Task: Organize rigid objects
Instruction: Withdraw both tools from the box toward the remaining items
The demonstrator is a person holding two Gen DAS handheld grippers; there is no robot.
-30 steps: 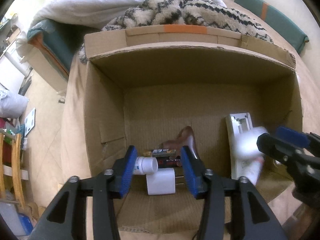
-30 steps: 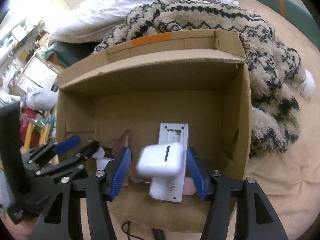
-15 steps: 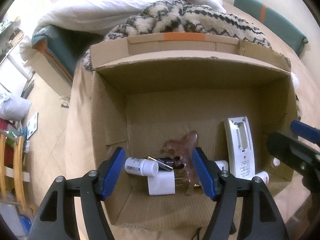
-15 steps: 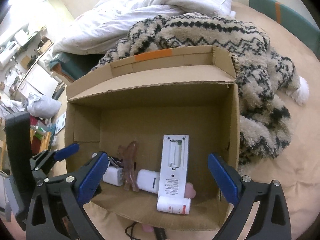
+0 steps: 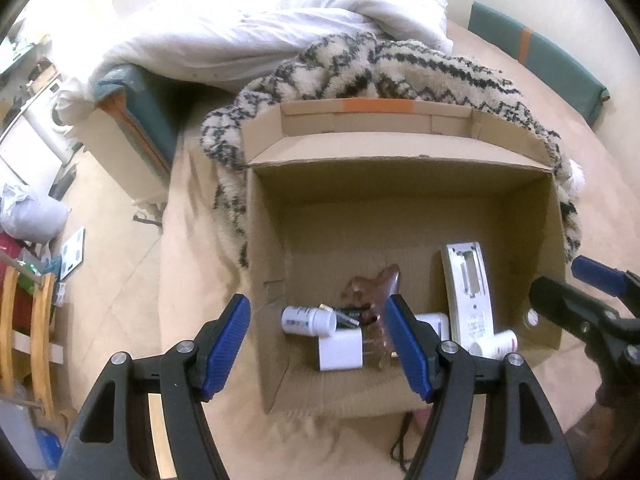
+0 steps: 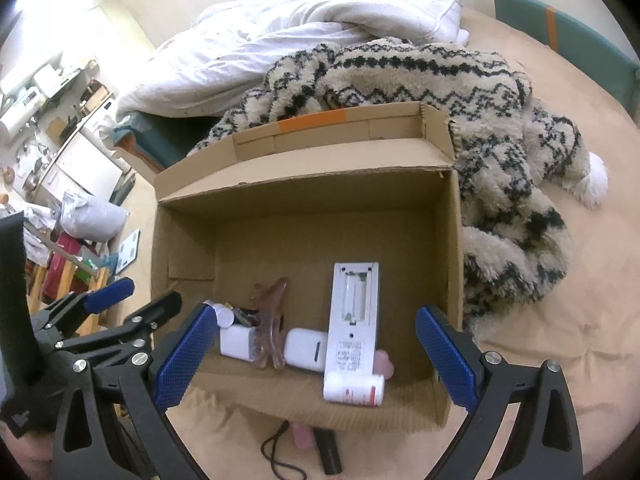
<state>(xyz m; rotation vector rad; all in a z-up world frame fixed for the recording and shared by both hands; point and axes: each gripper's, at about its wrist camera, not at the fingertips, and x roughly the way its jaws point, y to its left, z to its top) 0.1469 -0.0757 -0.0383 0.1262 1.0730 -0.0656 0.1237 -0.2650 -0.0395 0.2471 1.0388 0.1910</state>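
An open cardboard box sits on the beige bed. Inside lie a white remote, a white earbud case, a white plug adapter, a brown hair claw, a white pill bottle and another white bottle. My left gripper is open and empty above the box's near left. My right gripper is open and empty above the near edge; it also shows in the left wrist view.
A patterned fuzzy blanket and a white duvet lie behind the box. A black item with a cord and a pink item lie on the bed in front of the box. Floor clutter is at the left.
My right gripper opened and let go of the white earbud case, which now lies in the box. Both grippers have pulled back and up from the box.
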